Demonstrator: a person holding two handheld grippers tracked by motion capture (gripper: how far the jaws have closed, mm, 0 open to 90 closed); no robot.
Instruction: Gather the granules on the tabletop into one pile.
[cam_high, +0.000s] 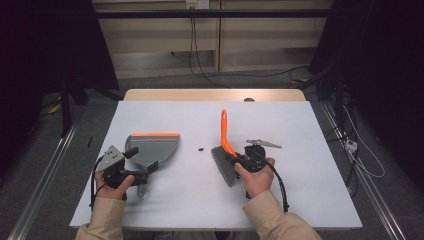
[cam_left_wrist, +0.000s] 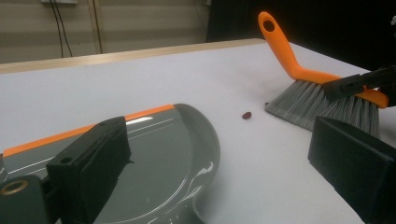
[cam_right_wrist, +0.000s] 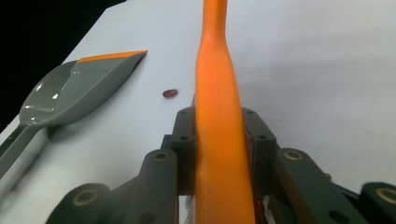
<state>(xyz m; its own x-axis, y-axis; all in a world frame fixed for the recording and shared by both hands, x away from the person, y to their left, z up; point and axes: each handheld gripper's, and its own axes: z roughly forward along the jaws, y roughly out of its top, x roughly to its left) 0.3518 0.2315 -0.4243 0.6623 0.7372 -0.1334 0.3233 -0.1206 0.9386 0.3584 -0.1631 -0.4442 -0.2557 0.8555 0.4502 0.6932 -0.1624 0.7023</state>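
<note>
Right gripper (cam_right_wrist: 218, 140) clamps brush (cam_high: 226, 150); dustpan (cam_high: 152, 149) apparently held

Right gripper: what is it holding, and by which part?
The right gripper is shut on the brush, clamping its orange handle just above the bristles.

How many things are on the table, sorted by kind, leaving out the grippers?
Dustpan: 1
Brush: 1
Small dark red bean-like bit: 1
Total: 3
</note>
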